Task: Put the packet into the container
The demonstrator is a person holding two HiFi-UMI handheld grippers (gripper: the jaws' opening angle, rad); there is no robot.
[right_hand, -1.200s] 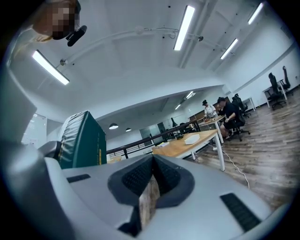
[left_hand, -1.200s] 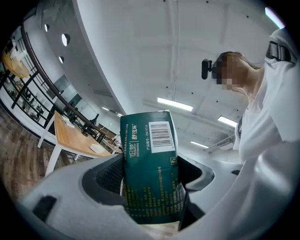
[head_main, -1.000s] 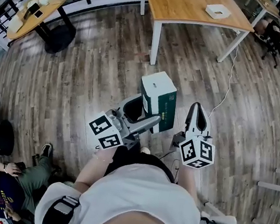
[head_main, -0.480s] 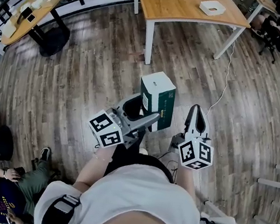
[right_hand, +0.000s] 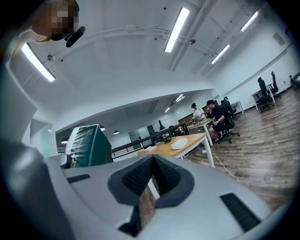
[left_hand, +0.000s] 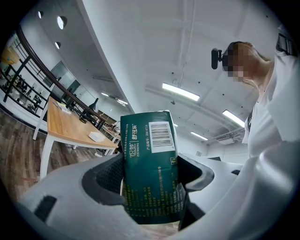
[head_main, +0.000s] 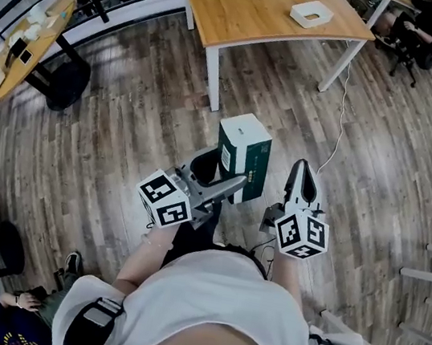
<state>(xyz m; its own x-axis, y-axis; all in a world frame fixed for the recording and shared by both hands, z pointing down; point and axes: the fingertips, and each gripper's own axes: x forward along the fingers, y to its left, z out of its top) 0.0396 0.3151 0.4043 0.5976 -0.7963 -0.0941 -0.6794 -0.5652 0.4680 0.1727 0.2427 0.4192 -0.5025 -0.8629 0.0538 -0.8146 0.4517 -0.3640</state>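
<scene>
- Since the earlier frame, the worktop [head_main: 250,7] and the white container [head_main: 311,14] on it had slid left in the head view. The seated person at lower left had nearly left the frame. Both grippers and the packet kept their places.
- The left hand-held gripper [head_main: 225,179] [left_hand: 150,180] pinched the green packet [head_main: 245,152] [left_hand: 149,159] by its lower part. The packet stood upright in the air over the floor, its barcode end uppermost (white label toward that gripper's camera).
- The right hand-held gripper [head_main: 303,172] [right_hand: 151,176] had its jaws pressed together on nothing. It stood just right of the packet [right_hand: 86,146], apart from it.
- Bare wood floor [head_main: 128,113] lay open between the packet and the worktop's near edge, well apart from both.
- The container sat near the worktop's right end, inside the edge. A white cable [head_main: 343,106] ran down by the right leg to the floor.
- Counted: two grippers, one packet, one container, one rectangular worktop and one round table [head_main: 25,40] at left.
</scene>
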